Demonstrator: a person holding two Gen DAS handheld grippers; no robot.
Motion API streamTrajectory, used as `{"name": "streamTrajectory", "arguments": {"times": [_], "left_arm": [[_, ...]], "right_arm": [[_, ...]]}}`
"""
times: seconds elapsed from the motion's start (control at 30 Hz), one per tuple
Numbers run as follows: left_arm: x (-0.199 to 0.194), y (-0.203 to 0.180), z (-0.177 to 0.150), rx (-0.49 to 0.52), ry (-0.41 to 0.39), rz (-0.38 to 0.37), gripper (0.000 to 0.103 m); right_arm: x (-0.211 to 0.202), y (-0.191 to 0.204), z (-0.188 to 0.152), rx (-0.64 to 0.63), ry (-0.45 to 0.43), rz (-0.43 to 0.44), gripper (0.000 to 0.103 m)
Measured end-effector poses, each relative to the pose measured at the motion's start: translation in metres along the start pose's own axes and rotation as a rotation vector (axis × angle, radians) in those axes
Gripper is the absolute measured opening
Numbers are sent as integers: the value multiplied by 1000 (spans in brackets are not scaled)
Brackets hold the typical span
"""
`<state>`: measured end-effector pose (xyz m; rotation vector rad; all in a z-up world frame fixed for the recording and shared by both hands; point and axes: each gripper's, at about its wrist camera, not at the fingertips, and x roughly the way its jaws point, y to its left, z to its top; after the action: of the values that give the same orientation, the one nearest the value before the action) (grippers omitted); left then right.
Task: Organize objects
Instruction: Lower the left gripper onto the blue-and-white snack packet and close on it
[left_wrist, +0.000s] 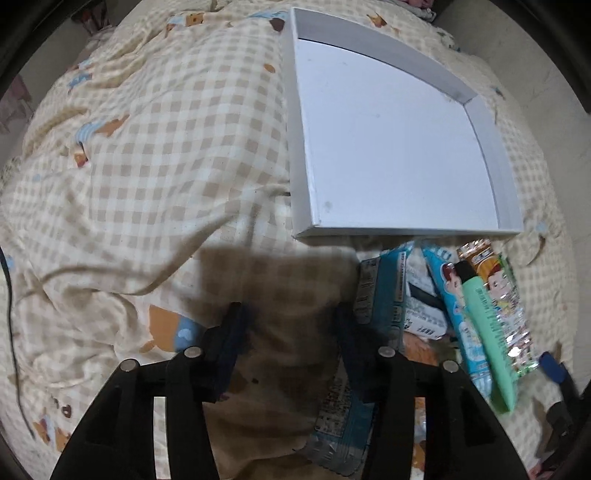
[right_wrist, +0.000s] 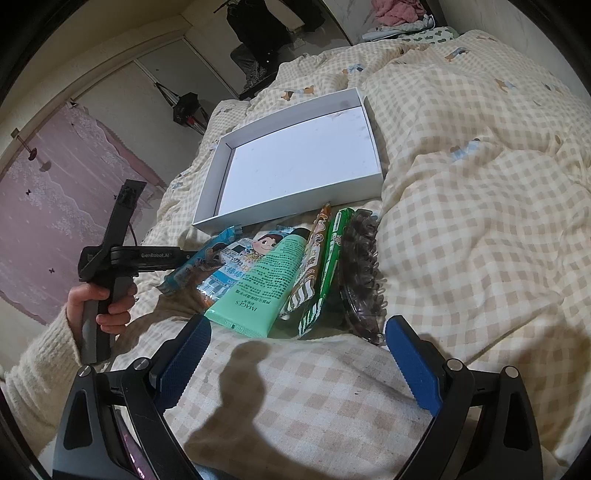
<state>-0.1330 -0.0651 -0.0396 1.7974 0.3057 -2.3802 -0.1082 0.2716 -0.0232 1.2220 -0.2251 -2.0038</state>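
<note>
Right wrist view: 1 white box (right_wrist: 295, 162); 1 green tube (right_wrist: 266, 284); 1 brush (right_wrist: 360, 273).

This is a home bedroom: a bed fills both views, covered by a cream checked quilt (right_wrist: 461, 206) printed with small bears. Beyond it stand pale wardrobe doors (right_wrist: 184, 70) with dark clothes (right_wrist: 255, 33) hanging beside them (1 pink lace curtain (right_wrist: 55, 206) drapes the left wall).
</note>
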Motion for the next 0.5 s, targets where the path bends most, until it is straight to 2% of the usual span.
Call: {"name": "streamTrajectory", "arguments": {"times": [0.03, 0.07, 0.13, 0.2, 0.3, 0.37, 0.5], "left_arm": [[-2, -3, -2, 22, -7, 17, 34], [-4, -7, -4, 51, -15, 29, 29], [-11, -12, -8, 89, -36, 39, 13], [-21, -14, -12, 104, -57, 29, 6], [-43, -6, -16, 61, -127, 17, 4], [-57, 0, -19, 40, -157, -19, 4], [-71, 1, -23, 84, -167, -15, 3]], "right_arm": [[0, 0, 0, 1, 0, 0, 96], [0, 0, 0, 2, 1, 0, 96], [0, 0, 1, 4, 2, 1, 96], [0, 0, 1, 4, 1, 0, 96], [0, 0, 0, 5, 2, -1, 96], [1, -1, 0, 7, 1, -1, 96], [1, -1, 0, 7, 1, -1, 96]]}}
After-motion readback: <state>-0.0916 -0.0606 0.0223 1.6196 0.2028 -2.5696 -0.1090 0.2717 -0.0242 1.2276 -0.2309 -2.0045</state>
